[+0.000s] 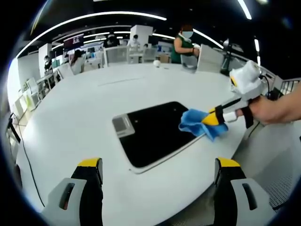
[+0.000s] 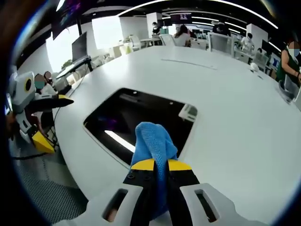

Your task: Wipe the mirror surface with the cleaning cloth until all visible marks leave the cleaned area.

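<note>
A large white table [image 1: 84, 113] in an open office with people at desks behind. The left gripper [image 1: 157, 176] hovers with jaws wide apart, holding nothing. Ahead, a dark mirror [image 1: 150, 129] lies flat. On its right edge, the right gripper [image 2: 160, 165] clamps a blue cloth [image 2: 153, 136].

You have nothing legible to read in either view. No label, brand, number or sign shows on the mirror [image 1: 155, 134], the blue cloth [image 2: 153, 143] or the white table [image 1: 84, 113]. At about eleven o'clock in the left gripper view a wall screen [image 1: 74, 41] glows, but its content is too small and blurred for you to make out; the same goes for the screen [image 2: 181, 17] near twelve o'clock in the right gripper view.
</note>
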The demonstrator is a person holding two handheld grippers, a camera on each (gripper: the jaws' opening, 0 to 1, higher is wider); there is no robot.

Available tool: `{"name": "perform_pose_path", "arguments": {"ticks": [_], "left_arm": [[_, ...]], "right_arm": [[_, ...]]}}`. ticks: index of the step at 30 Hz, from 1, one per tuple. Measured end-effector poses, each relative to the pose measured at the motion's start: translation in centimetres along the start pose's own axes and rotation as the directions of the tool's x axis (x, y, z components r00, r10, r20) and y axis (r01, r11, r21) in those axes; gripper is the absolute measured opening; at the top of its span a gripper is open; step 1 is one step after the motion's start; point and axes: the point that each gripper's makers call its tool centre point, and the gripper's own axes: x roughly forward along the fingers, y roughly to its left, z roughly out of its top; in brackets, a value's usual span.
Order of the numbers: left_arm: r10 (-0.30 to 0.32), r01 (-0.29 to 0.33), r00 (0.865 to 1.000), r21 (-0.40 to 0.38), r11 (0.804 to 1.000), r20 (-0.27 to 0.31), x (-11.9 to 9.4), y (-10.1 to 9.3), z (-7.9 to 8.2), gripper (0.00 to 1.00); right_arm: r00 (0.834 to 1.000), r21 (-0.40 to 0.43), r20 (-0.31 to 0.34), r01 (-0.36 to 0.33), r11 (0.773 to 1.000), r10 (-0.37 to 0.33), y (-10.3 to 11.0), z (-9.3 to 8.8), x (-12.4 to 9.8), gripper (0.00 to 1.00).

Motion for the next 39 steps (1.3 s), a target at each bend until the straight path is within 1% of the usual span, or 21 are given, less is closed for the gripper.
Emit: {"name": "perform_pose_path", "arguments": {"ticks": [8,21,39], "left_arm": [[-0.002,0.002,1.000,0.001,1.000,-0.001,0.0,-0.1,0.0,0.99],[0.000,0.001,1.000,-0.006,1.000,0.003,-0.1,0.0,0.0,0.99],[0.007,-0.007,1.000,-0.018,1.000,0.004,-0.2,0.1,-0.1,0.99]], "right_arm": [[1.000,0.000,0.001,-0.014,1.000,0.014,0.9,0.5,0.6,0.02],[0.999,-0.025,0.005,-0.049,0.998,0.049,2.6,1.1,1.2,0.03],[0.997,-0.025,-0.014,-0.079,0.997,0.078,4.3,2.2,2.4,0.03]]}}
